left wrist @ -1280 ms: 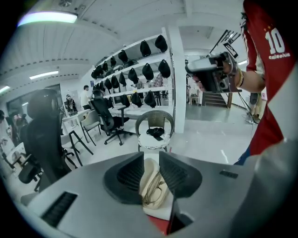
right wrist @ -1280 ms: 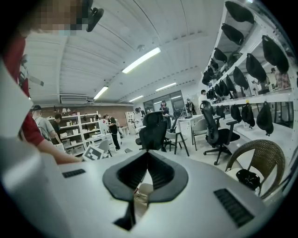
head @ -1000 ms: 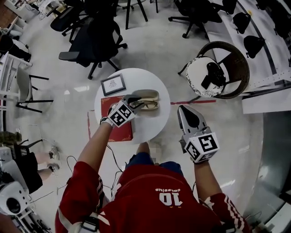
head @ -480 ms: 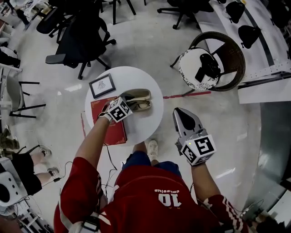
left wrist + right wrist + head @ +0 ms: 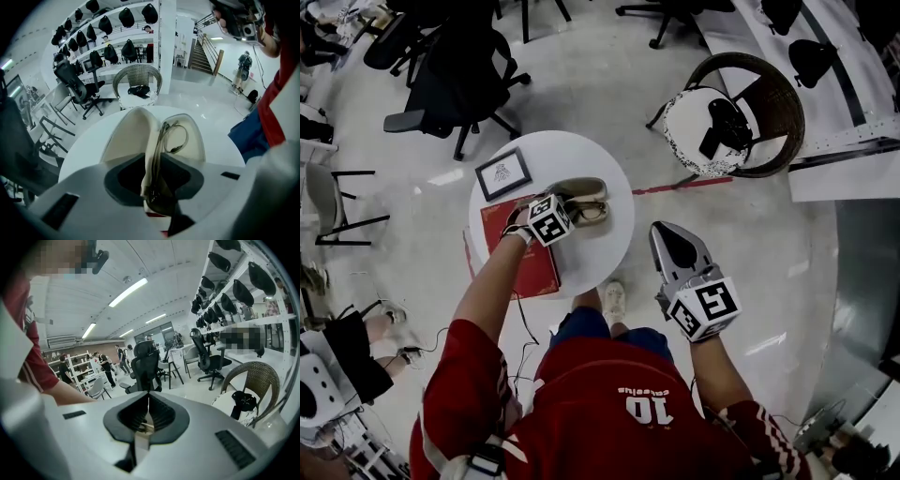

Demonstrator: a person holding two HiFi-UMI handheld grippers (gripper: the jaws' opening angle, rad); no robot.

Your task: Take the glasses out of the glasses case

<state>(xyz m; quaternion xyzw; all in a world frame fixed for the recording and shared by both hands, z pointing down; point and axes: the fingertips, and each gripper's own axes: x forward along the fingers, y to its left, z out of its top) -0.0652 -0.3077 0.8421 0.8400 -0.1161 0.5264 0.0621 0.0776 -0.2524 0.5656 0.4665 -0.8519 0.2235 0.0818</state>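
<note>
A cream glasses case [image 5: 584, 188] lies open on the round white table [image 5: 609, 246], lid [image 5: 131, 136] to the left and tray [image 5: 192, 136] to the right. Thin-rimmed glasses [image 5: 174, 138] lean on edge against the case's middle ridge. My left gripper [image 5: 566, 207] is at the near end of the case, and its jaws are shut on the end of the glasses [image 5: 158, 190], tight beside that ridge. My right gripper [image 5: 669, 236] hangs off the table's right side over the floor, shut with nothing in it [image 5: 148, 412].
A red book [image 5: 536, 270] lies under my left arm and a small framed picture [image 5: 502, 172] sits at the table's far left. A wicker chair [image 5: 769, 141] with a dark item stands to the right, and office chairs [image 5: 450, 84] stand behind the table.
The head view has shifted, so everything sits higher and further left. My left gripper stays at the near end of the case. The right gripper keeps its place beside the table.
</note>
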